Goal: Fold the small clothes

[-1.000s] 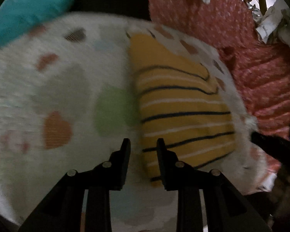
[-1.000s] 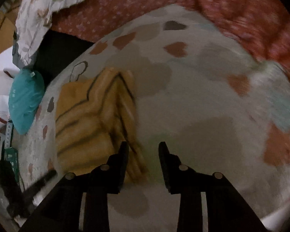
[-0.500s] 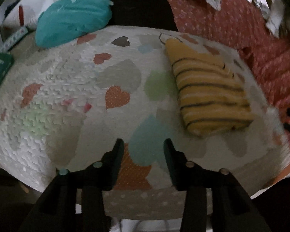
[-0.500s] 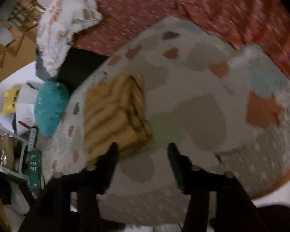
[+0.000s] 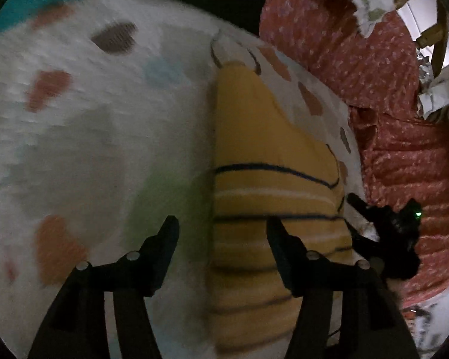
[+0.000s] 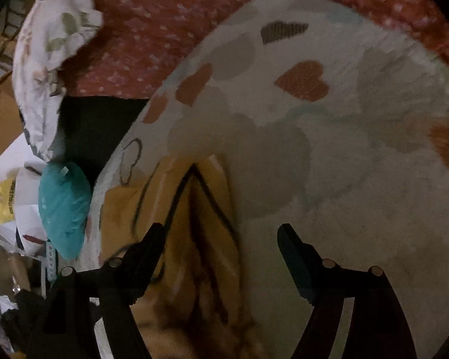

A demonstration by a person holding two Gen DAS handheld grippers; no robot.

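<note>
A folded yellow garment with dark and white stripes (image 5: 263, 161) lies on a white heart-patterned mat (image 5: 74, 137). My left gripper (image 5: 223, 233) is open and empty, low over the garment's near left edge. In the right wrist view the same garment (image 6: 206, 224) shows its layered folded edge, on the mat (image 6: 344, 179). My right gripper (image 6: 221, 237) is open and empty, its jaws either side of that edge. The right gripper also shows as a dark shape in the left wrist view (image 5: 383, 233), at the garment's right side.
A red dotted bedspread (image 5: 389, 95) lies beyond the mat and also shows in the right wrist view (image 6: 152, 30). A teal cushion (image 6: 64, 206), a floral pillow (image 6: 51, 45) and clutter (image 6: 9, 239) sit at the left.
Both grippers have moved back in close to the garment from a higher, farther position. Both jaws have opened wider.
</note>
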